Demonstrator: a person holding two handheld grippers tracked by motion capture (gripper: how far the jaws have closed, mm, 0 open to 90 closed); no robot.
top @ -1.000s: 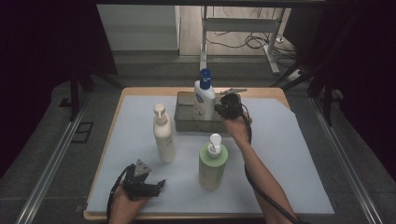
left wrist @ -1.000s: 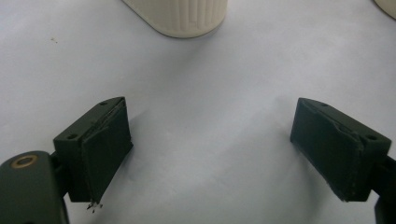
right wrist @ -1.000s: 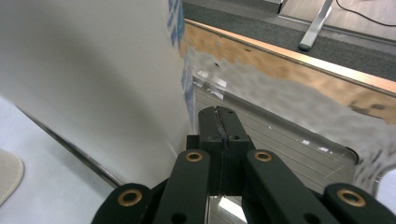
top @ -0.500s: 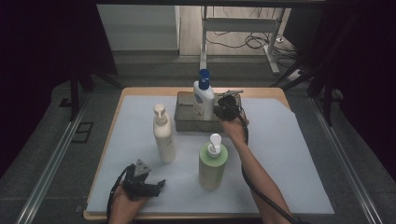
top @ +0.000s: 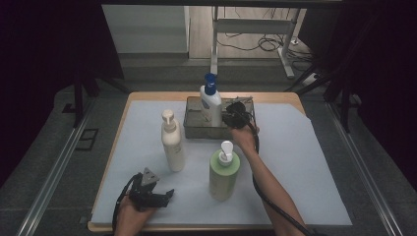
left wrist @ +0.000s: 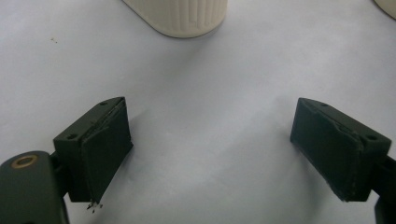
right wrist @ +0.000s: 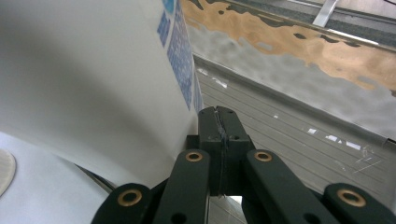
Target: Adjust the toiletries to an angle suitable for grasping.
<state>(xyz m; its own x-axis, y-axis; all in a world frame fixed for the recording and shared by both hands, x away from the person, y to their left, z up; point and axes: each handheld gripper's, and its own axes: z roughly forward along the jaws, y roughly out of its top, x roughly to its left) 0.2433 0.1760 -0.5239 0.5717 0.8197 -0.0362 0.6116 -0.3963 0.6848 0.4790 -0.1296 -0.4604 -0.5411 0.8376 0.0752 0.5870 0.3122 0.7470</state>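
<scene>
Bottles: three, one (top: 210, 104) in metal tray (top: 193, 129) | left tool (left wrist: 212, 154) apart | right tool (right wrist: 218, 122) together, empty

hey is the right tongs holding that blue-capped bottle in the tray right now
No: in the right gripper view the right tongs are shut with nothing between the jaws, and the blue-capped bottle stands just beside them in the metal tray.

A laboratory or test-rig setting is indicated. The wooden surface (top: 290, 97), covered by a white sheet (top: 305, 162), is enclosed by dark curtains (top: 49, 44) on both sides. Metal rails (top: 54, 167) are laid on grey carpet (top: 29, 196). Loose cables (top: 255, 44) and a metal stand (top: 215, 37) are seen behind.
</scene>
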